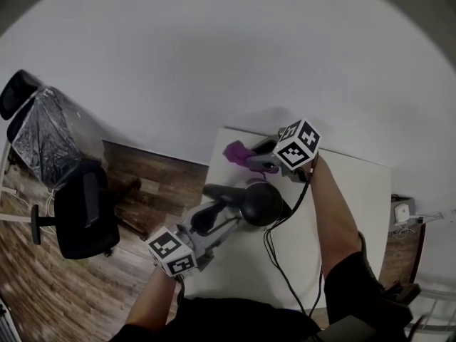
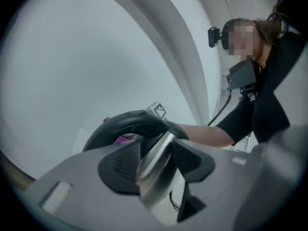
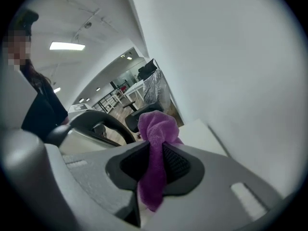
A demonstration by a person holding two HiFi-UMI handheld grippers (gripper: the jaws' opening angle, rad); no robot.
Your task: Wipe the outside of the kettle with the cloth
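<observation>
Left gripper [image 1: 212, 224] clamps the kettle [image 1: 261, 204], handle stretching toward it; right gripper [image 1: 256, 164] pinches the purple cloth [image 1: 236, 152], hanging lengthwise through its jaws.

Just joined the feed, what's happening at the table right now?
A person works two handheld grippers over a white table. The left gripper has its jaws clamped on the kettle. The right gripper pinches a purple cloth in its jaws, near the kettle's far side. In the head view the cloth looks clear of the kettle, not pressed against it.
</observation>
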